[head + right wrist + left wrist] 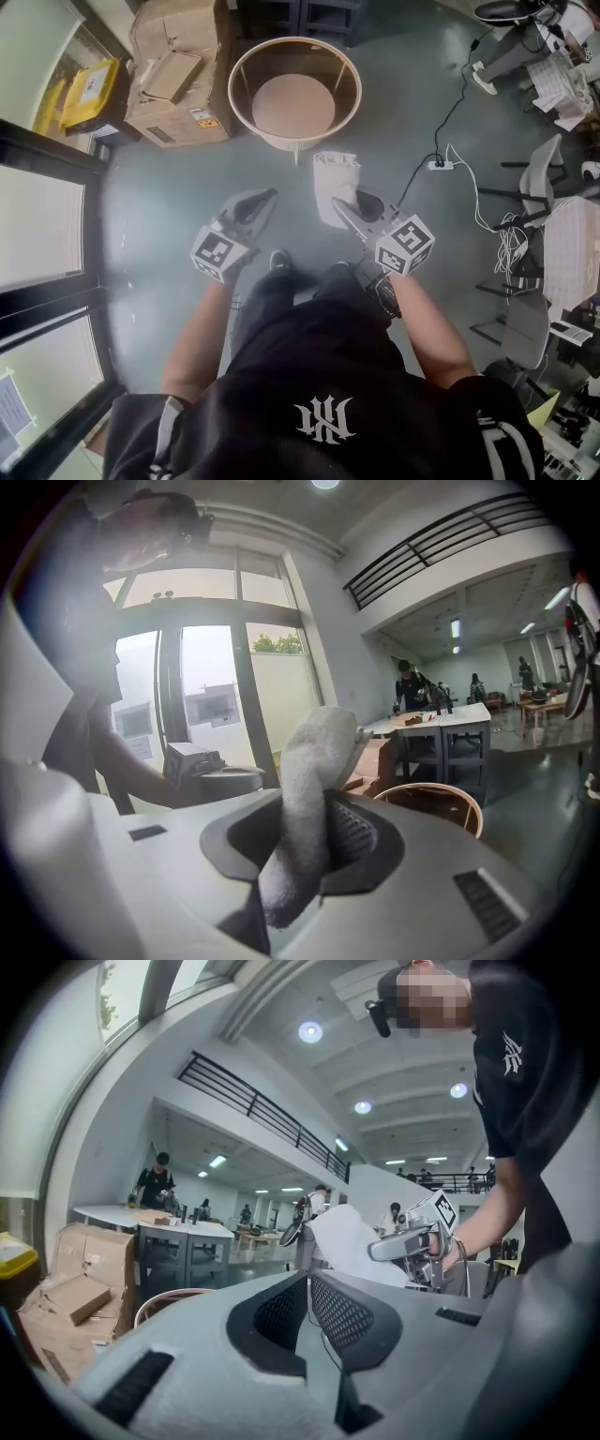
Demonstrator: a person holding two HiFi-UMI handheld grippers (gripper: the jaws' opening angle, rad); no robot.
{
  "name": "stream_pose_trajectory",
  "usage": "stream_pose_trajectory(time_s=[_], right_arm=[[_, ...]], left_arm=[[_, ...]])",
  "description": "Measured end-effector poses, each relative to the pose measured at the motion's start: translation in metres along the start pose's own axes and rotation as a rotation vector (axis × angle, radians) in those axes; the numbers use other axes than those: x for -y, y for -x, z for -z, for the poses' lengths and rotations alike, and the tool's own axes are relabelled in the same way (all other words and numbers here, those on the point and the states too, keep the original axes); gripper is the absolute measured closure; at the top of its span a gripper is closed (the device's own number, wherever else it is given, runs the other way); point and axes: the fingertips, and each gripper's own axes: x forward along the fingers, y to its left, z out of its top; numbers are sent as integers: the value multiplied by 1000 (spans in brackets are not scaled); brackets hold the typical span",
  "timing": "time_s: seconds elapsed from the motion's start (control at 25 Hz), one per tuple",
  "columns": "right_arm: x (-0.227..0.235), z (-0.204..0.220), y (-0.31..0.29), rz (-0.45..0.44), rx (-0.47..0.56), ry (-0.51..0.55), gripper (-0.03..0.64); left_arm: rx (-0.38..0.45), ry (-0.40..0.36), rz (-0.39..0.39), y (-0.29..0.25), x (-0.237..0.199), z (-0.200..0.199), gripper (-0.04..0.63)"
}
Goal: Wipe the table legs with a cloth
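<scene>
I stood on the grey floor [159,187] with the round table [246,117] ahead of me, its pale rim ringing a brown disc. From the head view its legs were hard to make out: only thin strips showed inside the rim. Cardboard boxes [178,75] were stacked just left of it.

The white cloth [335,183] hung in the air between me and the table, near its rim but not touching it. My right gripper [345,208] pinched it: in the right gripper view the jaws were clamped on a thick fold, the cloth [314,761] rising upright above them and its lower end trailing down between them. The table [433,803] sat beyond, to the right, partly cut off by the gripper body.

My left gripper [265,199] hovered beside the right, apart from the cloth. In its own view the left gripper [307,1307] had its jaws pressed together on nothing.
</scene>
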Motion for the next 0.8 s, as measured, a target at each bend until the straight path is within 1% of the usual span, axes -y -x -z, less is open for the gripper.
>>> stream_pose_trajectory(time_s=[0.12,0.28,0.4,0.48,0.56,0.64,0.72,0.8], right_arm=[[14,3,5,-27,-9,10,512],[40,8,26,-88,-19,20,512],[62,13,47,-151,-36,32,512],[80,20,61,-185,-50,35,512],[97,27,67,-203,-56,31,512],[111,36,66,-206,-57,20,512],[121,45,56,-201,-56,4,512],[129,54,40,-191,-55,-8,512]], left_arm=[[-10,-10,-35,-11,6,2,586],[-21,-26,-139,-39,20,11,586],[4,14,-186,-68,35,17,586],[23,30,-196,-86,49,19,586],[34,23,-195,-99,59,24,586],[36,5,-178,-107,64,30,586],[41,0,-163,-111,60,36,586],[42,11,-156,-111,47,45,586]])
